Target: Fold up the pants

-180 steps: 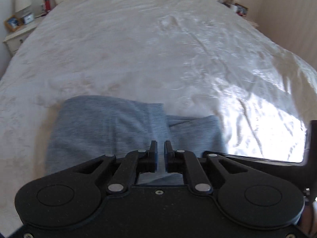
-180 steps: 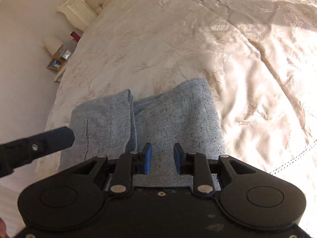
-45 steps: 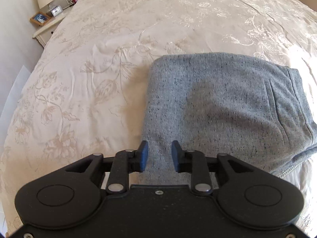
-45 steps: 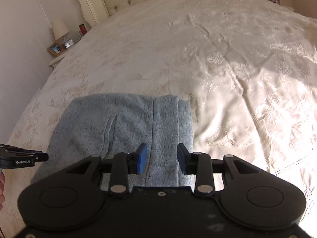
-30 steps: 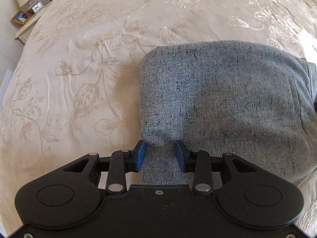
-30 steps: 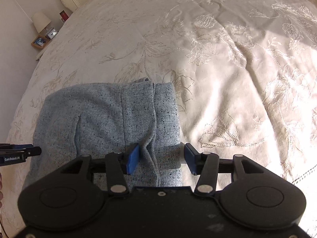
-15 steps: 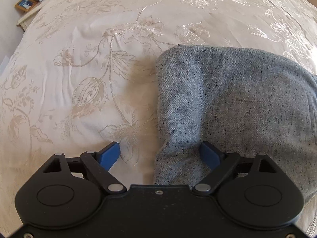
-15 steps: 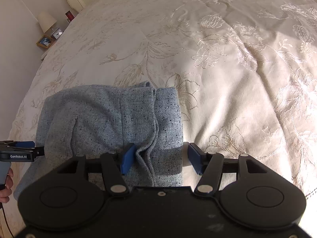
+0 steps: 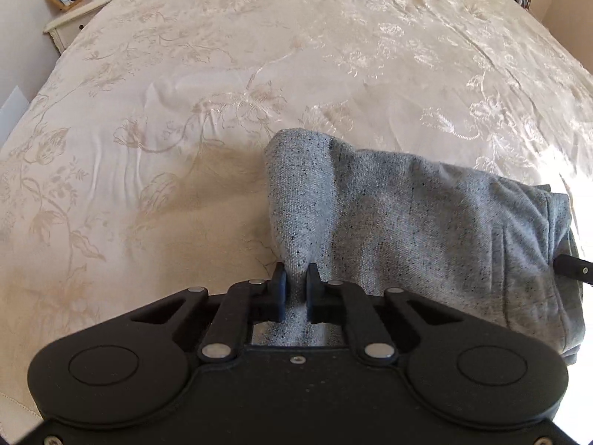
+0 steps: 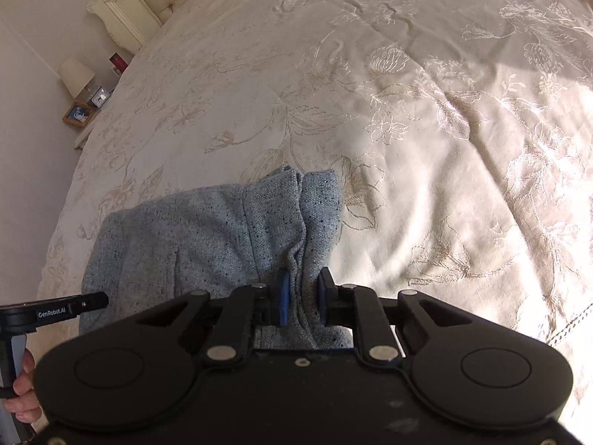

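The grey speckled pants (image 9: 426,230) lie folded into a thick bundle on the cream bedspread (image 9: 222,92). My left gripper (image 9: 295,289) is shut on the bundle's near left corner, and the cloth rises in a ridge from its fingers. My right gripper (image 10: 302,294) is shut on the near right corner of the pants (image 10: 207,237), with several layers bunched between its blue pads. The right gripper's tip shows in the left wrist view (image 9: 572,270) at the pants' right edge. The left gripper shows in the right wrist view (image 10: 55,309) at the far left, held by a hand.
The bedspread (image 10: 426,111) stretches wide beyond and to both sides of the pants. A nightstand (image 9: 74,11) with a photo frame, clock and lamp stands at the far left. The tufted headboard (image 10: 148,3) is at the back. Bright sunlight falls on the right.
Both grippers were open around the pants' near corners half a second ago and have now shut on them. The gripped corners have lifted, bunching the cloth upward.
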Demonstrator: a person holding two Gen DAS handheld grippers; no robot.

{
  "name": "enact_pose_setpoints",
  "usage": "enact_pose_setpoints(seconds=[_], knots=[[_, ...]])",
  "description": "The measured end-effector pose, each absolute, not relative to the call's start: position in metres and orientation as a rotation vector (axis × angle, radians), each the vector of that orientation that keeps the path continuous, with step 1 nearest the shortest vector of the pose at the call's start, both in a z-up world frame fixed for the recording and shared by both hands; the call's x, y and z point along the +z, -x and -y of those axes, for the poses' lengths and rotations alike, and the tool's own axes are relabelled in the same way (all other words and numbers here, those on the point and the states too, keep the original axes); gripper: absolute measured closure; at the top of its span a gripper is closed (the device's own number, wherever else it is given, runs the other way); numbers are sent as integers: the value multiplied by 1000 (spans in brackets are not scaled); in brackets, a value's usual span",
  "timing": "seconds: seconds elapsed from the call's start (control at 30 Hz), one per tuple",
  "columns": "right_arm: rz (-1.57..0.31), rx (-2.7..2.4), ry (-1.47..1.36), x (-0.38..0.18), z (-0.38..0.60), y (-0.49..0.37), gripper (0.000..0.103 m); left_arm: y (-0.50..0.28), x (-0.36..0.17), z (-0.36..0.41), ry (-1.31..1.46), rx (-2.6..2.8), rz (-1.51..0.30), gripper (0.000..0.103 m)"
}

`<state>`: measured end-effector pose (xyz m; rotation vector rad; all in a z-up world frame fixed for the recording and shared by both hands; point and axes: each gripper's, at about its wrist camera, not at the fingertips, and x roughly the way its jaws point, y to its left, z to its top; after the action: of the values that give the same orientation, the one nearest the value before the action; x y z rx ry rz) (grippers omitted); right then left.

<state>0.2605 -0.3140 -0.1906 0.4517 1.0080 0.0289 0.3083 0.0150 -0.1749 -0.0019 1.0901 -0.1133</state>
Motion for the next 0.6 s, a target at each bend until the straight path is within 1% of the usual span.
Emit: enact_pose_setpoints(seconds=[0.2, 0.3, 0.43, 0.6], knots=[[-956, 42, -404, -160, 296, -251, 87, -291, -148, -24, 9, -125, -1064, 92], [-950, 55, -408, -148, 284, -250, 88, -280, -137, -41, 25, -108, -1049, 92], [-953, 104, -396, -133, 253, -248, 88, -263, -119, -77, 46, -60, -1038, 92], [-976, 213, -390, -119, 193, -245, 88, -236, -102, -139, 62, 22, -1042, 92]])
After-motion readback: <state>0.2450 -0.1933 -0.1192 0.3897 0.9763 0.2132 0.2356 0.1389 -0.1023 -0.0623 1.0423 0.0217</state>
